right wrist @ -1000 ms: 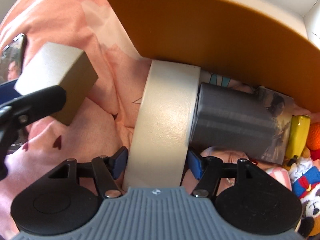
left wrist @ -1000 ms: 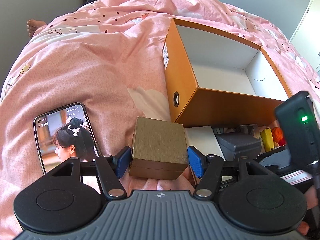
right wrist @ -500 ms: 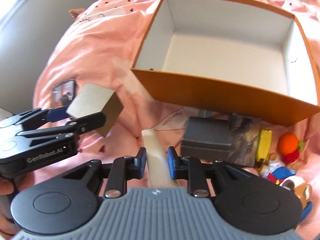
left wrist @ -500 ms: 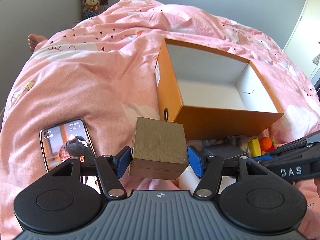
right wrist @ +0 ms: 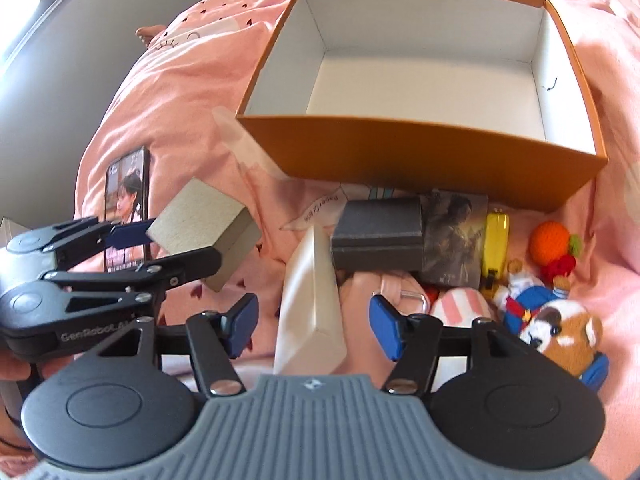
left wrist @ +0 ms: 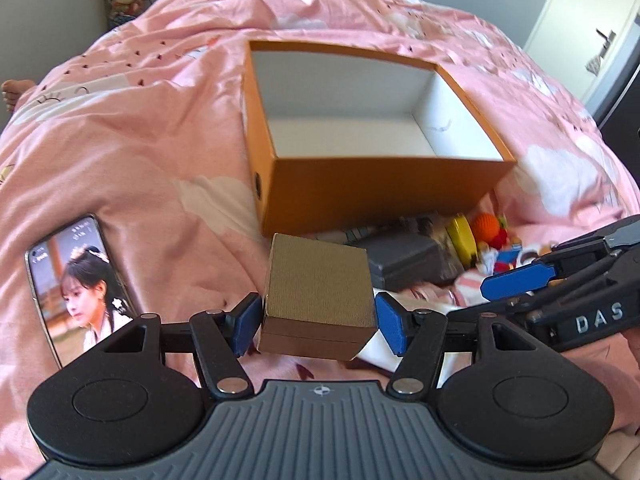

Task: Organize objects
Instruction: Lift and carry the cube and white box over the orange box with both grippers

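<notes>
Left wrist view: the left gripper pinches a small tan textured cube box, lifted just before the open orange storage box. The right gripper, jaws just reopened, straddles a cream box without pressing it.

Daylight was bright and fairly even in both fisheye views, strongest at the upper left corner of the right wrist view, where a window strip blew out; the orange box showed slight motion blur on its rim and cast a soft shadow on the pink bedspread, and edges curved strongly toward dark corners.
</notes>
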Demonstrator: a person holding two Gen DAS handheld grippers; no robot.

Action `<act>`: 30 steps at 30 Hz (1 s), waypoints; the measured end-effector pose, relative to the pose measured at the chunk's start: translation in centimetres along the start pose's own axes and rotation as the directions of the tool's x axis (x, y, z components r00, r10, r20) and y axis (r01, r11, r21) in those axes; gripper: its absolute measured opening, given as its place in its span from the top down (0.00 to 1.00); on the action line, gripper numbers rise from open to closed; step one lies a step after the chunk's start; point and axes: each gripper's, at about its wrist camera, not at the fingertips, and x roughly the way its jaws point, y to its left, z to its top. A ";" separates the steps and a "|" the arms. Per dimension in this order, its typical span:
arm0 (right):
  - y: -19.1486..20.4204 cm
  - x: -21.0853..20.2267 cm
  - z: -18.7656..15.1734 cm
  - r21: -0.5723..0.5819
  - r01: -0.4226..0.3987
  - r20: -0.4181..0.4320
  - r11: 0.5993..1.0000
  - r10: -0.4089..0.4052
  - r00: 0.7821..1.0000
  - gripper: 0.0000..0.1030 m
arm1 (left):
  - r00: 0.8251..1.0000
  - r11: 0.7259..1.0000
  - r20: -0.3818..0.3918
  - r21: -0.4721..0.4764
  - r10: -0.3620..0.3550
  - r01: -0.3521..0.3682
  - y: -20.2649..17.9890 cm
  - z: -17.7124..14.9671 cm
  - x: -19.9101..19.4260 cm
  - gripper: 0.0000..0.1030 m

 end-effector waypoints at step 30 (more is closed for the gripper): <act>2.1 3.5 3.7 -0.025 0.107 0.171 0.994 -0.101 0.980 0.62 | 0.991 0.986 0.035 -0.114 0.130 -0.125 2.4 1.2 1.4 0.31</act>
